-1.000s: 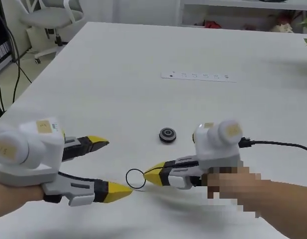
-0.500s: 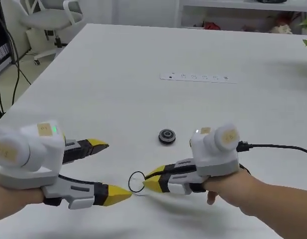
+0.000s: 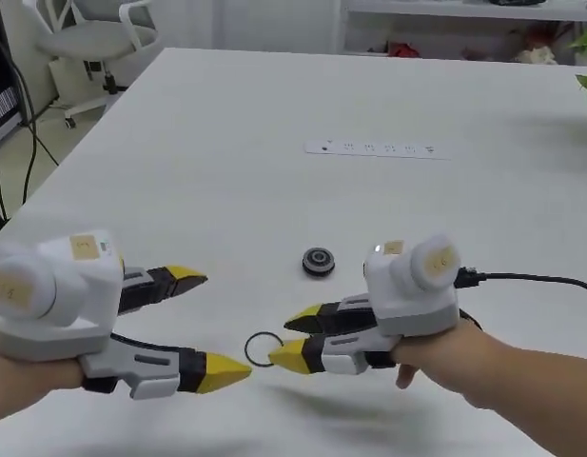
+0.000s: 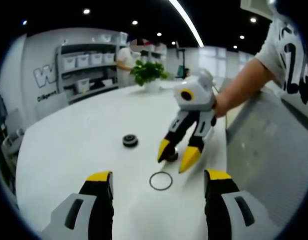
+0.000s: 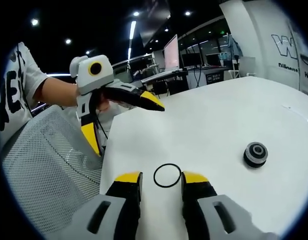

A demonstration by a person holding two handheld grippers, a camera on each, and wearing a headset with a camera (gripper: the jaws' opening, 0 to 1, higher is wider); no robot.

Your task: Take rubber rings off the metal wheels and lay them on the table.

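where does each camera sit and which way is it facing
Head view: on the person's head, facing down at the table; left gripper, right gripper and an arm show.
Left gripper view: on the left gripper, facing along its open jaws toward the rubber ring and right gripper.
Right gripper view: on the right gripper, facing past its jaws and the rubber ring to the left gripper.
Shared: all three show the rubber ring and metal wheel.

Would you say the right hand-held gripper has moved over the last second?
Yes: the right hand-held gripper edged back from the metal wheel, jaws opening.
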